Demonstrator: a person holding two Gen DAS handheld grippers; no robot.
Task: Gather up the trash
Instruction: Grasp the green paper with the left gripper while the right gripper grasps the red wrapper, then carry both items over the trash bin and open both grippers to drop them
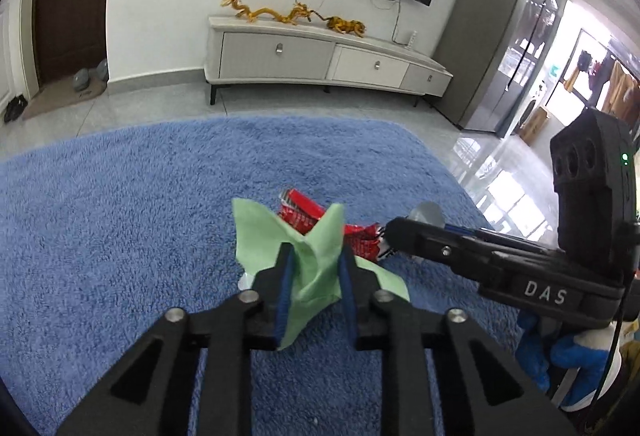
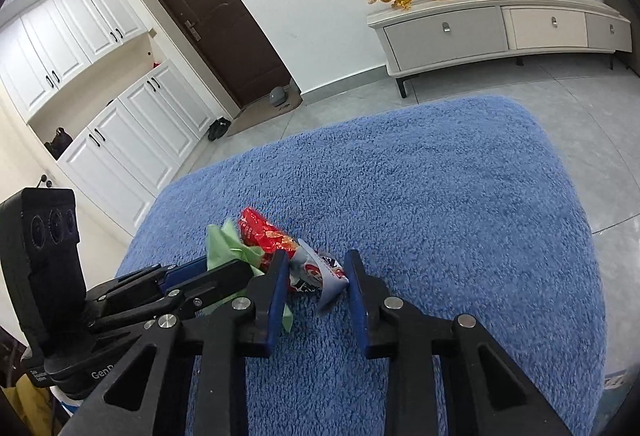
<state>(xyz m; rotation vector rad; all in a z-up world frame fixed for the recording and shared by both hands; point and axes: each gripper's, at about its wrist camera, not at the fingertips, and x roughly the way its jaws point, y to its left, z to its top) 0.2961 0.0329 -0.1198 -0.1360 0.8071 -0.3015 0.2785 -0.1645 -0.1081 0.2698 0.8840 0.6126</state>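
Note:
My left gripper [image 1: 316, 260] is shut on a crumpled green paper [image 1: 316, 272], held just above the blue rug [image 1: 120, 220]. The green paper also shows in the right wrist view [image 2: 224, 244], pinched by the left gripper [image 2: 224, 268]. A red and white snack wrapper [image 1: 320, 224] lies on the rug just beyond it. My right gripper [image 2: 316, 268] is open, its jaws on either side of the wrapper's [image 2: 308, 264] white end. It reaches in from the right in the left wrist view [image 1: 394, 232].
A white TV cabinet [image 1: 320, 56] with golden dragon figures [image 1: 288, 16] stands against the far wall under a TV. A dark door [image 2: 216, 20] and white cupboards [image 2: 120, 116] are at the left. Grey tile floor [image 2: 480, 92] surrounds the rug.

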